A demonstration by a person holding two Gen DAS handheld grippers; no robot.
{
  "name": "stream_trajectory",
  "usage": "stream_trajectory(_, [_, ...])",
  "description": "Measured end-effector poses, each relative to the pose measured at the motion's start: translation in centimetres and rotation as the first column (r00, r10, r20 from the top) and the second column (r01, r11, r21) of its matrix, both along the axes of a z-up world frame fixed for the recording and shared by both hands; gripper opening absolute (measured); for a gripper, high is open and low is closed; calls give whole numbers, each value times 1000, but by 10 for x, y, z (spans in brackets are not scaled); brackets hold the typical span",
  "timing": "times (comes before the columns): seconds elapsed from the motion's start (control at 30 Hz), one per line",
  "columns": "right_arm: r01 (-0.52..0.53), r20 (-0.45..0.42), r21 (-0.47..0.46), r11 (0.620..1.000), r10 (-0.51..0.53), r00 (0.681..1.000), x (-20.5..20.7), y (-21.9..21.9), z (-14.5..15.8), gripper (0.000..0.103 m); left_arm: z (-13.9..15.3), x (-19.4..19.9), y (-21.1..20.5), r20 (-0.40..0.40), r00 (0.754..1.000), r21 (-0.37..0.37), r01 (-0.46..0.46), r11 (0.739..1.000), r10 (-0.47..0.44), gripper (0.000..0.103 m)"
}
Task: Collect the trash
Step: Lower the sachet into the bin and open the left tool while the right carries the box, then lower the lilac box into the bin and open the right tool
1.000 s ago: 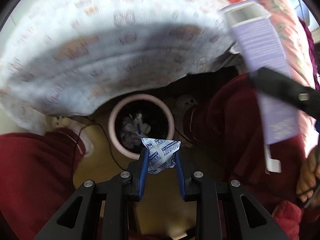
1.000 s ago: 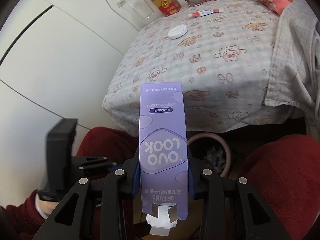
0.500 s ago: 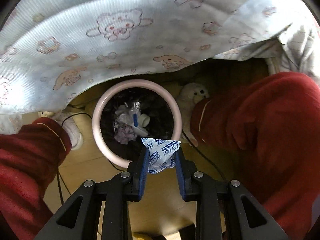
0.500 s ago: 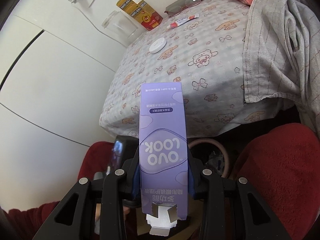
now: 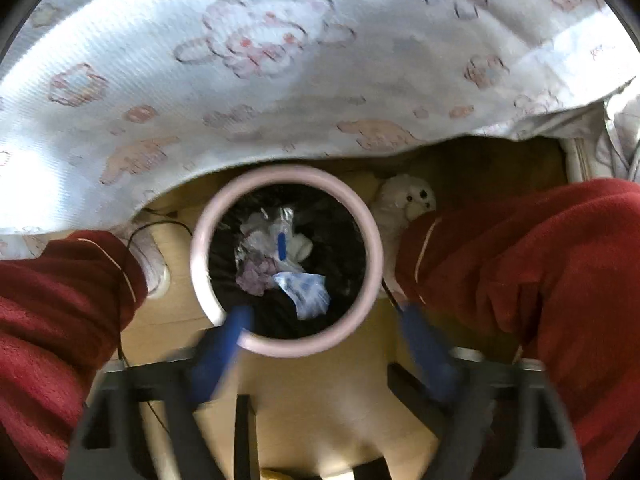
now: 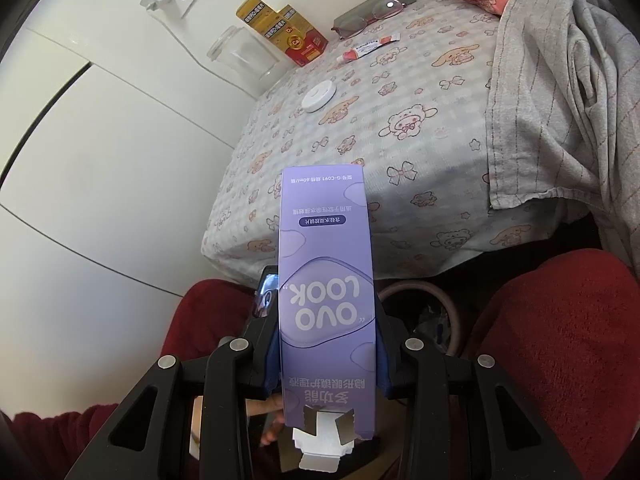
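In the left wrist view a pink-rimmed trash bin (image 5: 372, 240) with a black liner stands on the floor right below my left gripper (image 5: 326, 312). Its jaws are opening, blurred, with nothing between them. The white and blue packet (image 5: 306, 290) lies free inside the bin beside other crumpled trash (image 5: 276, 240). In the right wrist view my right gripper (image 6: 326, 316) is shut on a tall purple carton (image 6: 326, 280), held upright in front of the bed. Part of the bin's rim (image 6: 436, 292) shows behind the carton.
A person's knees in red trousers (image 5: 520, 260) flank the bin. A sheet with cartoon prints (image 5: 280, 60) overhangs it; a white plush toy (image 5: 408, 204) lies beside it. On the bed top are a white round disc (image 6: 318, 96), a tube (image 6: 370, 48), glasses (image 6: 372, 12), yellow boxes (image 6: 284, 28), a glass jar (image 6: 244, 56).
My left gripper sank toward the bin, then its jaws spread and the packet dropped into the bin. The right gripper kept its hold on the purple carton and barely moved.
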State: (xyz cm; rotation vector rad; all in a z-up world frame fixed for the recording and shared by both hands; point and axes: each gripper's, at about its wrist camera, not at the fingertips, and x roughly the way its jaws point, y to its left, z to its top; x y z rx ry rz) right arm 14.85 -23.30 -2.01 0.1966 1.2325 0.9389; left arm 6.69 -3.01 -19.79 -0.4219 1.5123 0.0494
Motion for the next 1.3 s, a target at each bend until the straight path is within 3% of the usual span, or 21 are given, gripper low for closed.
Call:
stream_trajectory(0.13, [-6,8,2,1000,6,1000,-1,0,1,36,9,-1,8,31,999,19,-23,1000,22,98])
stream_trajectory(0.43, [-19,12,-4,1000,19,1000,-1,4,1,36,20,-15,37,29,990,2,-137,991,137,98])
stream_trajectory(0.67, [-60,1,-30,998,60,998,-3,13,-3,36,61,-36,58,123,975,84,-194,977,183,98])
stream_trajectory(0.83, [-111,-25,-101,989,109,994,-6,29,-14,36,88,-52,75,193,957,130,-242,962,215,98])
stream_trajectory(1.07, [-238,-109,-252,938,217,970,-14,68,-46,36,104,-65,78,239,953,193,-236,952,187,98])
stream_trajectory(1.3, [-307,-163,-384,871,263,951,-12,107,-95,36,105,-73,84,248,945,190,-262,946,212,98])
